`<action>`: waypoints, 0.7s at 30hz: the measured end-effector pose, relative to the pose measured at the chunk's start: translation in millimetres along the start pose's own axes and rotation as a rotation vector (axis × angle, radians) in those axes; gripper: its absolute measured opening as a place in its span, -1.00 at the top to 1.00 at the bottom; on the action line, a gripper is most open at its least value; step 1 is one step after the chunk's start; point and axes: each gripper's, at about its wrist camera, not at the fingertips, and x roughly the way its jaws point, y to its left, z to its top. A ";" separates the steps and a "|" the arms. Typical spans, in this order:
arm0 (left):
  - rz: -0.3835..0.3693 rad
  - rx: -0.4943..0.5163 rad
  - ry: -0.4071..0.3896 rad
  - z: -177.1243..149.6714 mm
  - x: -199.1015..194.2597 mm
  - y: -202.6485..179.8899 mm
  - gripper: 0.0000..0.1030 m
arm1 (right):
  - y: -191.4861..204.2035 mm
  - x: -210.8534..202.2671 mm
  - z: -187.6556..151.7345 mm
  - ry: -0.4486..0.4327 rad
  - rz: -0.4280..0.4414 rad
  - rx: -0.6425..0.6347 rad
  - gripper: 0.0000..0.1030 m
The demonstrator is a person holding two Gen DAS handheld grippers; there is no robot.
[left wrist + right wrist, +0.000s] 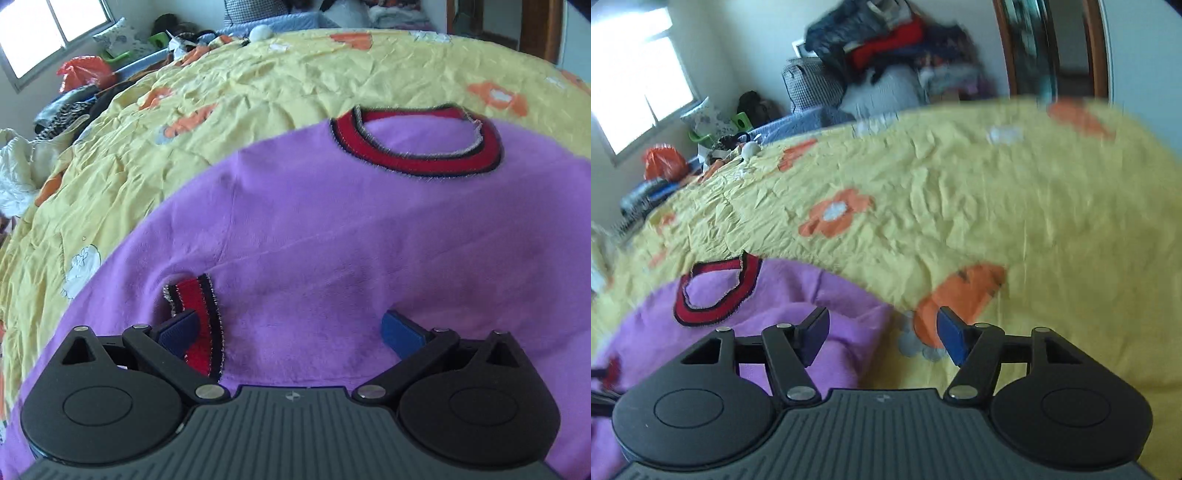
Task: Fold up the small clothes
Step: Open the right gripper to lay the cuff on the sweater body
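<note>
A small purple fleece sweater [332,229] lies flat on the yellow flowered bedspread [258,81], its red-and-black collar [417,147] toward the far side. A sleeve is folded across the body, its red striped cuff [201,317] lying near me. My left gripper [291,332] stands open low over the sweater, the left pad at the cuff and nothing clamped. In the right wrist view the sweater [798,302] fills the lower left, collar [716,295] showing. My right gripper [882,336] is open over the sweater's right edge and the bedspread [997,206], holding nothing.
Piles of clothes and bags [886,48] sit beyond the bed's far edge. An orange plastic bag [85,72] and dark garments lie at the left under a window [48,29]. White crumpled cloth [18,170] rests at the bed's left side. A wooden door frame [1097,48] stands at right.
</note>
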 end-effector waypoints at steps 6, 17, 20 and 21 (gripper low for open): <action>-0.033 -0.010 0.026 1.0 1.4 4.0 -1.00 | 13.2 30.6 -12.2 0.018 0.014 -0.069 0.93; -0.040 0.086 0.010 6.0 -2.5 -9.5 -1.00 | -20.5 34.1 21.1 -0.026 -0.165 -0.020 0.95; -0.021 0.078 0.006 -0.4 -9.2 4.8 -1.00 | -3.6 0.5 13.2 -0.077 -0.097 -0.060 0.91; -0.008 0.069 -0.006 -4.1 -10.9 11.9 -1.00 | 4.8 -5.7 6.3 -0.048 -0.062 -0.066 0.84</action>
